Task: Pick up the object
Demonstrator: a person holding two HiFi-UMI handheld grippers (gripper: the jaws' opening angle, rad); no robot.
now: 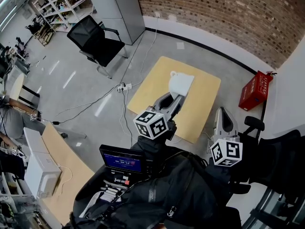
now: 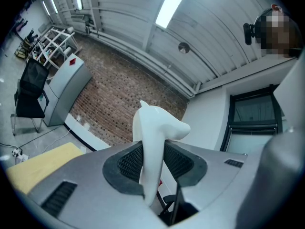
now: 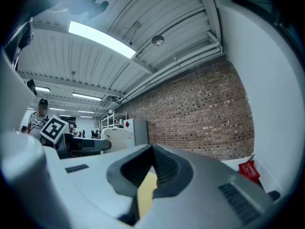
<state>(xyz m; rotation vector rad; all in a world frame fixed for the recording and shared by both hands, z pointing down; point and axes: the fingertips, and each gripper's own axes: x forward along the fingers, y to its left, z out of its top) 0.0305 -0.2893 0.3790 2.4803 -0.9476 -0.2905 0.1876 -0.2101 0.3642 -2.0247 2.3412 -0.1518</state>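
Note:
A white, jug-like object (image 1: 181,83) hangs over the square yellow table (image 1: 202,106), with my left gripper (image 1: 177,97) shut on its near edge. In the left gripper view the object (image 2: 155,142) stands upright, pinched between the two dark pads (image 2: 127,163). My right gripper (image 1: 224,114) is off to the right at the table's near corner. Its jaws meet at the tips with nothing held. In the right gripper view (image 3: 151,163) only a sliver of yellow table shows between the pads. The white object (image 3: 116,138) appears there at the left.
A red box (image 1: 255,90) stands on the floor right of the table, by the brick wall. A black office chair (image 1: 95,42) and a power strip with cables (image 1: 123,87) lie to the left. A device with a lit screen (image 1: 123,162) hangs on the person's chest.

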